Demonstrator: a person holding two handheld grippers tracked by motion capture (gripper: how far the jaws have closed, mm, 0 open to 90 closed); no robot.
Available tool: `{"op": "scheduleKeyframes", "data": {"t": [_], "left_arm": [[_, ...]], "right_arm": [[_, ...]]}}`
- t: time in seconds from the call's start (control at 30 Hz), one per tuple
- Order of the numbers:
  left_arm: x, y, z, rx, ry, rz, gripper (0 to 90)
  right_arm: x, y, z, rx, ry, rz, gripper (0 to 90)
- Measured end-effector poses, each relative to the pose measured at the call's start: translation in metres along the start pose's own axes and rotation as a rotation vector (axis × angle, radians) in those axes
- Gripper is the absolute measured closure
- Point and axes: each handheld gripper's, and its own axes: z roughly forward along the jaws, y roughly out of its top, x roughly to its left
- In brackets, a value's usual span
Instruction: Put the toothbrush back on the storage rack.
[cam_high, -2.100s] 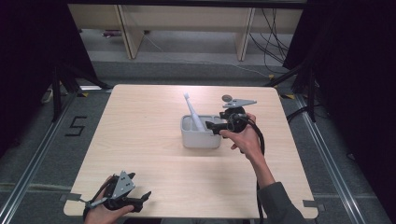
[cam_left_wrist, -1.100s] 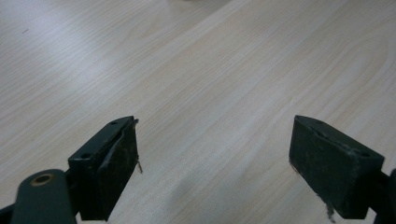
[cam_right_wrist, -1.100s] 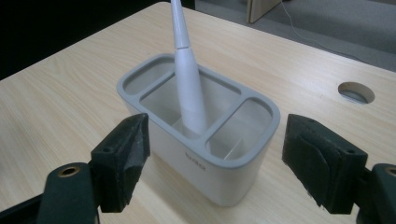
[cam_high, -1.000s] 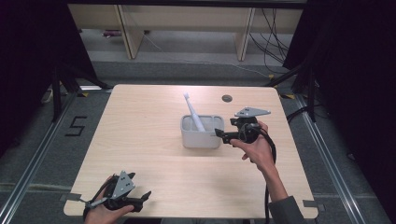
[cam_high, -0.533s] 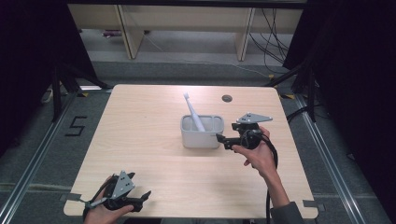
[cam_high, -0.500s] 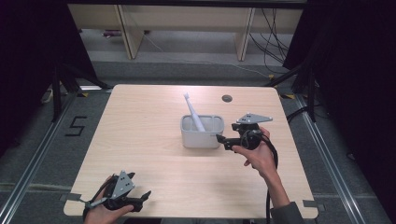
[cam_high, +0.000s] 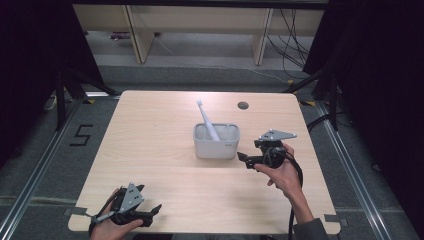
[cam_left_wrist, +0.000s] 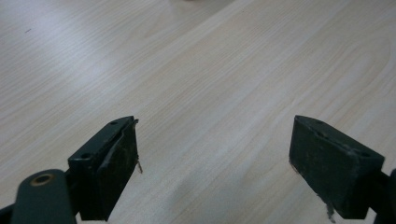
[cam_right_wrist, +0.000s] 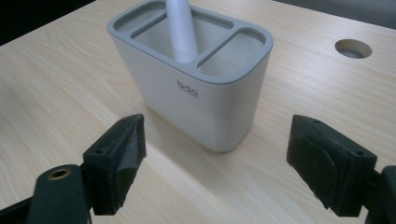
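White plastic toothbrush leans in grey three-slot holder; right gripper, jaws apart, seems finished, retreat likely next.

In the right gripper view, the white toothbrush runs off the top edge, so its head is cut away, and its lower end is hidden inside the grey holder. The small print under the holder's logo is too fine to read. In the high view, the person's right forearm leaves the bottom edge, and the left hand is cropped there too. The upper corners of the frame are too dark to make out.
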Motion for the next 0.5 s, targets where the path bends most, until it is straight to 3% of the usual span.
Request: {"op": "scheduleKeyframes", "data": {"t": [0.03, 0.07, 0.1, 0.17, 0.33, 0.4, 0.43, 0.5], "left_arm": [[-0.0001, -0.0001, 0.0, -0.001, 0.0, -0.002, 15.1], [0.0001, -0.0001, -0.0001, -0.001, 0.001, -0.003, 15.1], [0.0, -0.0001, -0.0001, -0.002, 0.001, -0.004, 15.1], [-0.0001, -0.0002, -0.0004, 0.0, 0.0, -0.007, 15.2], [-0.0003, 0.0001, -0.0004, -0.002, 0.002, 0.0, 15.1], [-0.0003, 0.0, -0.0002, -0.005, 0.005, -0.004, 15.1], [0.0001, -0.0001, -0.0001, -0.001, 0.002, -0.002, 15.1], [0.0003, -0.0002, -0.0003, 0.002, 0.0, 0.004, 15.1]], "right_arm": [[-0.0007, -0.0005, 0.0003, -0.005, 0.006, -0.012, 20.6], [0.0019, -0.0015, -0.0003, -0.002, 0.002, 0.017, 20.4], [0.0006, -0.0017, -0.0006, -0.001, -0.005, -0.012, 20.2], [0.0036, -0.0028, -0.0026, 0.006, 0.007, 0.016, 20.2], [0.0048, -0.0061, -0.0033, -0.018, 0.002, -0.019, 19.7], [0.006, -0.0074, -0.0063, -0.009, 0.015, -0.014, 19.5], [0.0084, -0.0087, -0.0069, -0.011, 0.015, 0.012, 19.4], [0.0061, -0.0097, -0.0078, -0.014, 0.02, -0.028, 19.3]]}}
